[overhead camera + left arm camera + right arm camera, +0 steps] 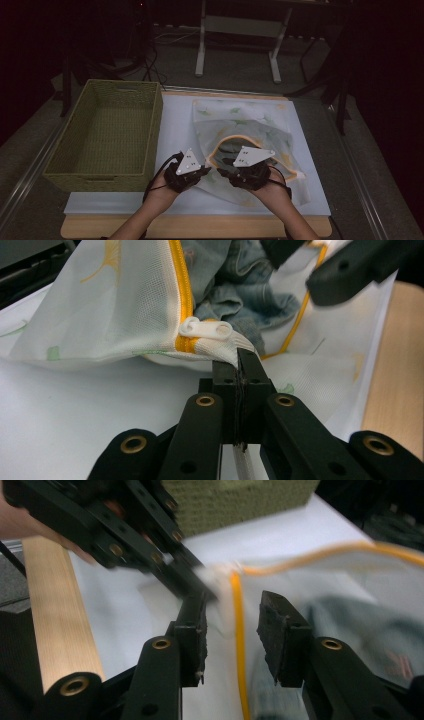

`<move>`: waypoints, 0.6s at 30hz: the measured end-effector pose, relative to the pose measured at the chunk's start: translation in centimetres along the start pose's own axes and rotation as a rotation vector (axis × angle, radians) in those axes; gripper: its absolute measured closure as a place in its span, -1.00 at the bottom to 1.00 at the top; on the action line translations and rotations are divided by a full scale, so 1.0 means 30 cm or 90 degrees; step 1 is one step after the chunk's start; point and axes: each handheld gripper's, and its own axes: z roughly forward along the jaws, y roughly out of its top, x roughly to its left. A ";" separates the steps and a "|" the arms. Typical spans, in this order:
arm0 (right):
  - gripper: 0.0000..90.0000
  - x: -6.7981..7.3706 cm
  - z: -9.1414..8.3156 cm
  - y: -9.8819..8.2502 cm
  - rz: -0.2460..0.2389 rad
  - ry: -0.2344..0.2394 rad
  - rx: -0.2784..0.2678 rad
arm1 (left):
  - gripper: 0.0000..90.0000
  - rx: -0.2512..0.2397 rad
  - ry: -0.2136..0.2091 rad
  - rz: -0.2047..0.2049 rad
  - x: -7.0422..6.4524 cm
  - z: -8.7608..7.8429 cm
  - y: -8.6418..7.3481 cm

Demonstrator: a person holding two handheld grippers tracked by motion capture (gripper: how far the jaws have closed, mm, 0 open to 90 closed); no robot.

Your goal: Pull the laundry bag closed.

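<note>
Between the right hand-held gripper's point(232, 630) parted jaws, mesh bag's point(320, 580) yellow zipper point(239, 630)

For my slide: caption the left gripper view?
Left gripper pinching the mesh bag corner beside its zipper pull.

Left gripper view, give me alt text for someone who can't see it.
The left claw is shut on the corner tab of a white mesh laundry bag, just beside the white zipper pull at the end of its yellow zipper. Denim clothing shows inside the open bag, which lies on a white table.
</note>
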 end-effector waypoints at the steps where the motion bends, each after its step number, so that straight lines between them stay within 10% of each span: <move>1: 0.58 0.003 0.003 0.008 -0.008 0.004 -0.003 | 0.99 -0.002 0.005 0.007 -0.003 0.001 0.003; 18: 0.72 -0.009 0.080 0.029 -0.073 -0.028 0.064 | 0.99 0.002 0.008 0.031 -0.023 0.025 0.024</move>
